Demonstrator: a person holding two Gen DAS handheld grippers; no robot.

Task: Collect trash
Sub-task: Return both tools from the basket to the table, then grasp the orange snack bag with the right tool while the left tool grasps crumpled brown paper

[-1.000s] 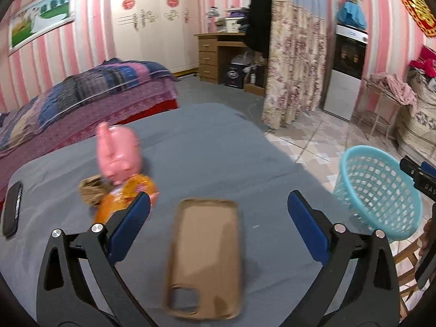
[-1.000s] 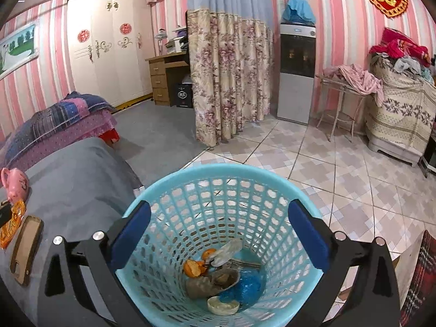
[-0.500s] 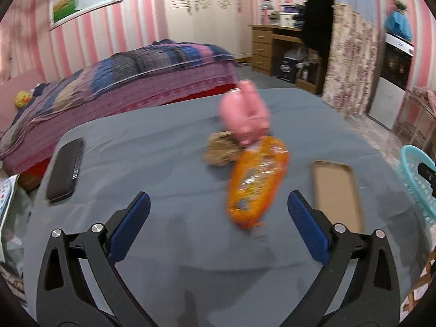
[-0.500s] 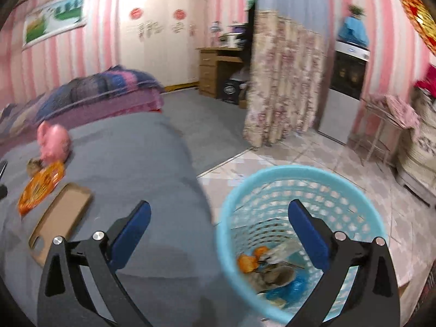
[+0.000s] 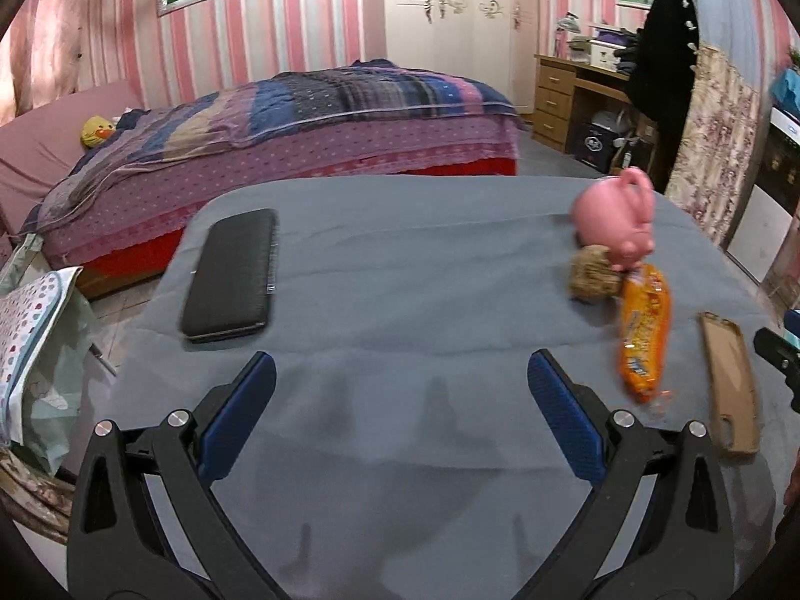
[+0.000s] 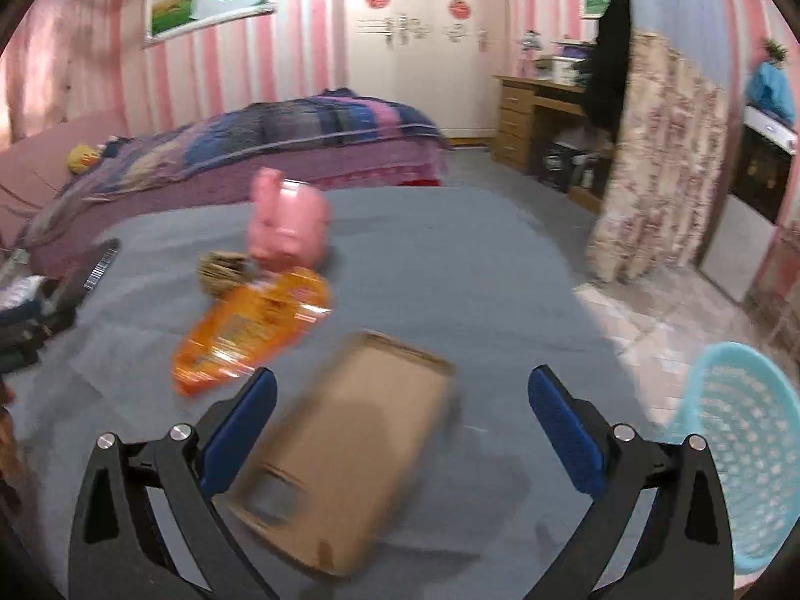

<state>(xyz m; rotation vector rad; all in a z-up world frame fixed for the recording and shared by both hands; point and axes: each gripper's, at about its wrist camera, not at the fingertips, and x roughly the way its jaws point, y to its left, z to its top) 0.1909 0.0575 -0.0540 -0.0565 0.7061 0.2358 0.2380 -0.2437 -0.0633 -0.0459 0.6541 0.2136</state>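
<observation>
An orange snack wrapper point(image 5: 643, 331) lies on the grey table point(image 5: 400, 270), with a brown crumpled wad point(image 5: 592, 275) at its far end; both show in the right wrist view, wrapper point(image 6: 250, 330) and wad point(image 6: 222, 270). My left gripper point(image 5: 400, 420) is open and empty over bare cloth, left of the wrapper. My right gripper point(image 6: 400, 425) is open and empty, just above a tan phone case point(image 6: 345, 450). The light-blue trash basket point(image 6: 740, 450) stands on the floor at the right.
A pink pig-shaped pot point(image 5: 617, 217) stands behind the wad. A black case point(image 5: 232, 275) lies at the table's left. The phone case point(image 5: 730, 390) lies right of the wrapper. A bed point(image 5: 300, 120) is behind, a bag point(image 5: 35, 350) at left.
Both grippers have swung left. The left view moved off the phone case and wrapper to bare cloth. The right gripper left the basket and came over the table above the phone case.
</observation>
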